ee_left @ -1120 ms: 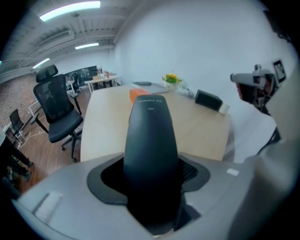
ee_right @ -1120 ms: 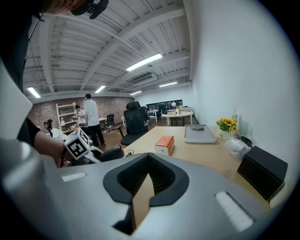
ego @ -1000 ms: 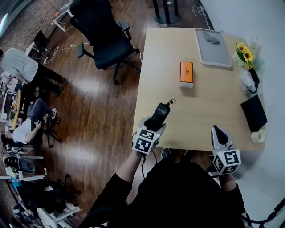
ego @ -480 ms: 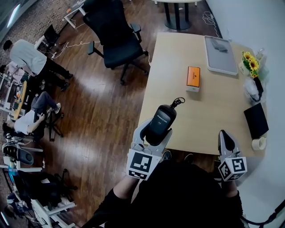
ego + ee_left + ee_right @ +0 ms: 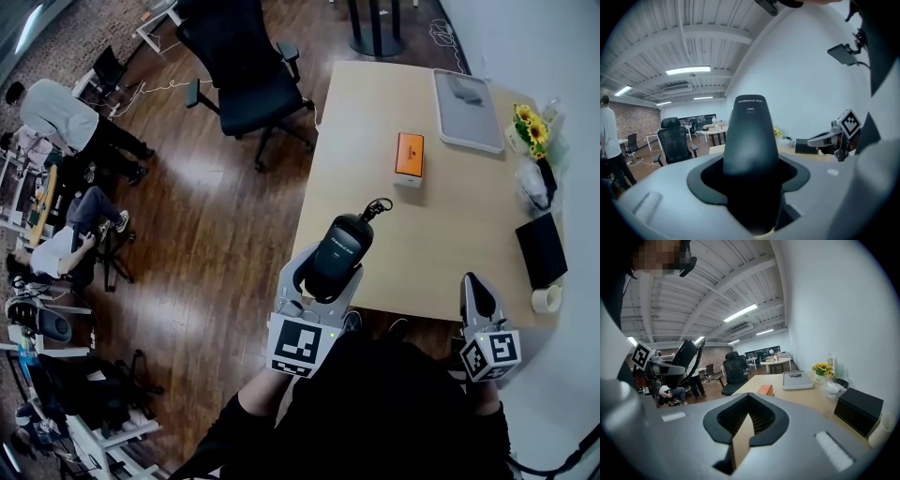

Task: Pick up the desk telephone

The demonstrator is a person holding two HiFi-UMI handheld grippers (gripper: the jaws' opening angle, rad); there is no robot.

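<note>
The black telephone handset point(image 5: 337, 251) hangs in the air over the near left corner of the light wooden table point(image 5: 450, 216), its curly cord end point(image 5: 378, 208) pointing away. My left gripper point(image 5: 326, 277) is shut on the handset, one grey finger on each side. In the left gripper view the handset point(image 5: 750, 140) stands upright between the jaws and fills the centre. My right gripper point(image 5: 473, 292) hovers at the table's near right edge, jaws together and empty. In the right gripper view the pads point(image 5: 745, 420) meet with nothing between them.
On the table are an orange box point(image 5: 409, 155), a grey tray point(image 5: 466, 111) at the far end, sunflowers point(image 5: 530, 127), a black box point(image 5: 541, 251) and a white roll point(image 5: 546, 298) at the right edge. A black office chair point(image 5: 248, 70) stands to the left, with people farther left.
My left gripper has risen from the table's near corner with the handset in it, then held still. The right gripper has barely moved.
</note>
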